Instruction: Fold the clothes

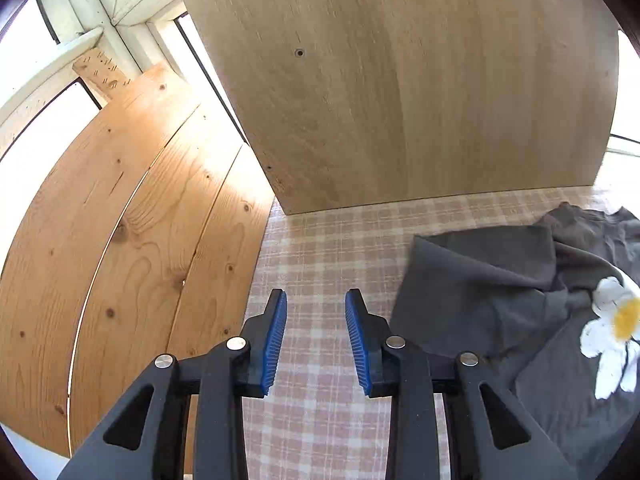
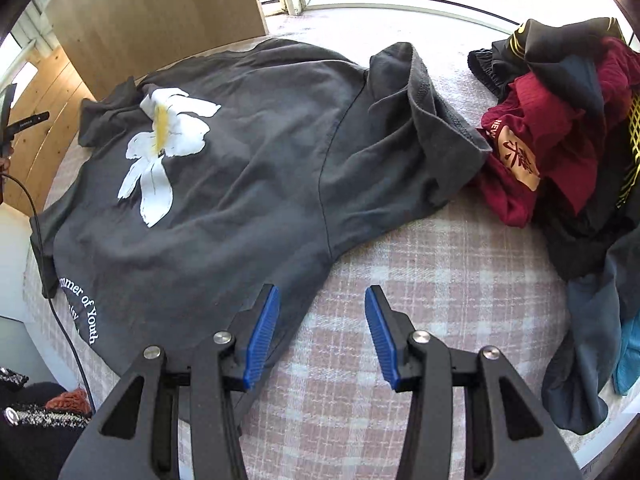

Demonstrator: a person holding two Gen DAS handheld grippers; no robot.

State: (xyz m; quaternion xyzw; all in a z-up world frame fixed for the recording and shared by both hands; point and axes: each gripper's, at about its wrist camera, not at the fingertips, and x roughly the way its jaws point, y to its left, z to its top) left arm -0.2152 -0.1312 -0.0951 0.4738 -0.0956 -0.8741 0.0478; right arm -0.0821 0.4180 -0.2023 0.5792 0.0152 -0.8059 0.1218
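Note:
A dark grey T-shirt with a white flower print lies spread on the pink checked tablecloth, one sleeve bunched toward the right. My right gripper stands open at the shirt's near hem edge, its left finger over the fabric, nothing between the pads. In the left wrist view the same T-shirt lies to the right, and my left gripper is open over bare tablecloth, just left of the shirt's sleeve.
A heap of clothes, dark red, black and blue, sits at the right. A wooden panel stands upright at the table's far side, with pine boards to the left. A black cable runs over the left edge.

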